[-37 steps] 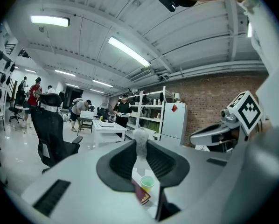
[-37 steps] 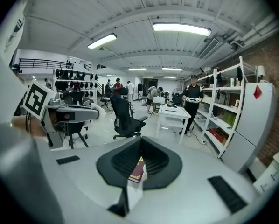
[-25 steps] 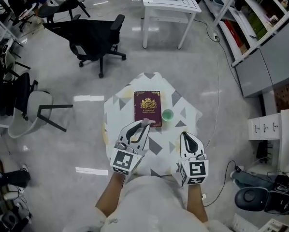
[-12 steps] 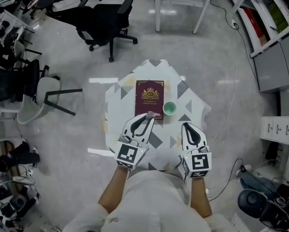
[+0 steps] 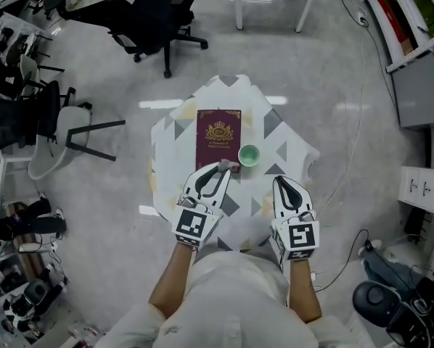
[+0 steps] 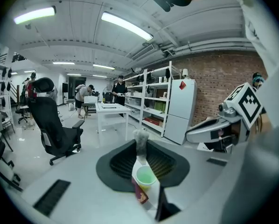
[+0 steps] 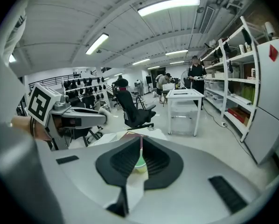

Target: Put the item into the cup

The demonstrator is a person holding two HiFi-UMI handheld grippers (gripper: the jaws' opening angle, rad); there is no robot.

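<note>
Item: a small grey fuzzy piece, pinched at the tips of my left gripper, whose jaws are drawn narrow upon it. In the left gripper view the piece stands upright between them, above the cup. It hangs over the near edge of the maroon book, just left of the cup. The cup, pale green and upright, stands on the patterned tablecloth at the book's right edge; whether the two touch I cannot tell. Further right, near the cup, I hold my right gripper, jaws brought together with nothing between them.
</note>
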